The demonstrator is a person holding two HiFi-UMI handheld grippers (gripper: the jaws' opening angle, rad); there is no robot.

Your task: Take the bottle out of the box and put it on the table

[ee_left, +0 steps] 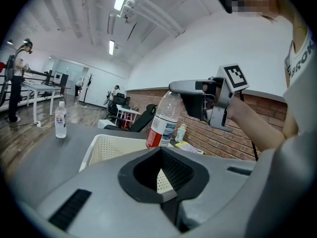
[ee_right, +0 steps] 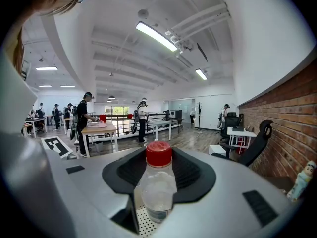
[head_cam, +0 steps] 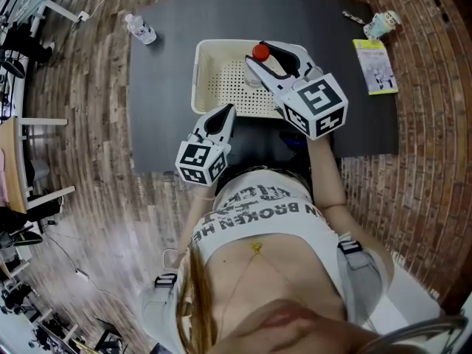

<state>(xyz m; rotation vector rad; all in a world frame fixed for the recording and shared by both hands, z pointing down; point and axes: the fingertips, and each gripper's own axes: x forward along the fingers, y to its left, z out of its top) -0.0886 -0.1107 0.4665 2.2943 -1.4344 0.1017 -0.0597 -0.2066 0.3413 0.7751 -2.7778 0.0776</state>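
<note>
A clear bottle with a red cap (head_cam: 260,51) and a red label (ee_left: 163,120) stands upright over the right part of the cream perforated box (head_cam: 214,87). My right gripper (head_cam: 264,61) is shut on it, with a jaw on each side of the bottle's upper body (ee_right: 158,182). In the left gripper view the right gripper (ee_left: 198,100) holds the bottle near its neck, and the bottle's base is hidden behind my left jaws. My left gripper (head_cam: 226,113) hovers at the box's near rim (ee_left: 106,148), shut and holding nothing.
The box sits on a dark table (head_cam: 162,124). A second small bottle (head_cam: 140,29) stands at the table's far left. A booklet (head_cam: 375,66) and a small figure (head_cam: 381,24) lie at the far right. People and tables fill the room behind.
</note>
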